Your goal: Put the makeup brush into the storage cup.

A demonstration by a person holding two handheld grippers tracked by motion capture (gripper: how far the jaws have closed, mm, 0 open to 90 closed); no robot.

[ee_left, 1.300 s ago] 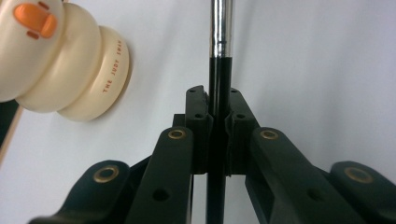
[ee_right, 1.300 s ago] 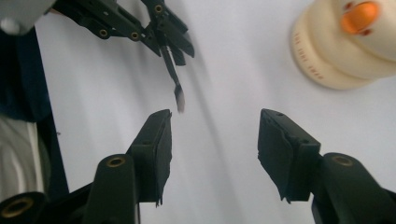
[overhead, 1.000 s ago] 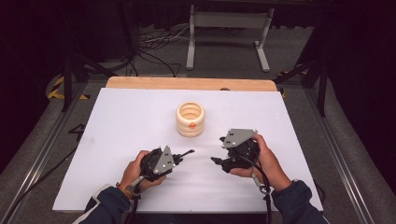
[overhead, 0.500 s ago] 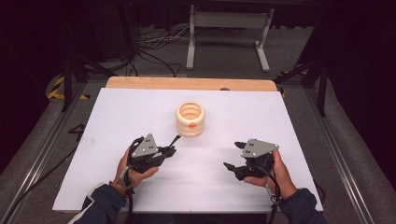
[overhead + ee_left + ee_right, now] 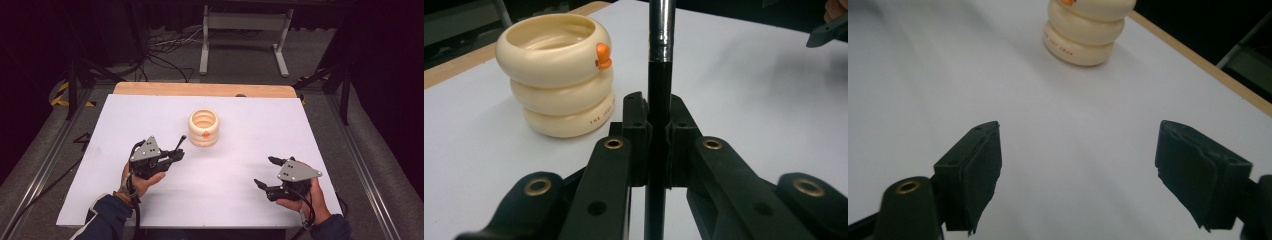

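Slim black pen [image 5: 659,75] clamped in left gripper [image 5: 172,150], perhaps glossy, beside ribbed cream cup [image 5: 203,127], right gripper [image 5: 263,172] jaws just opening, empty.

Black claws [image 5: 266,172], grey three-cornered plates; dark blue sleeves [image 5: 107,215]

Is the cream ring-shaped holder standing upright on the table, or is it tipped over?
Upright. The cream holder rests on its base on the white table, its round opening facing up, and the left gripper view shows its three stacked rings level.
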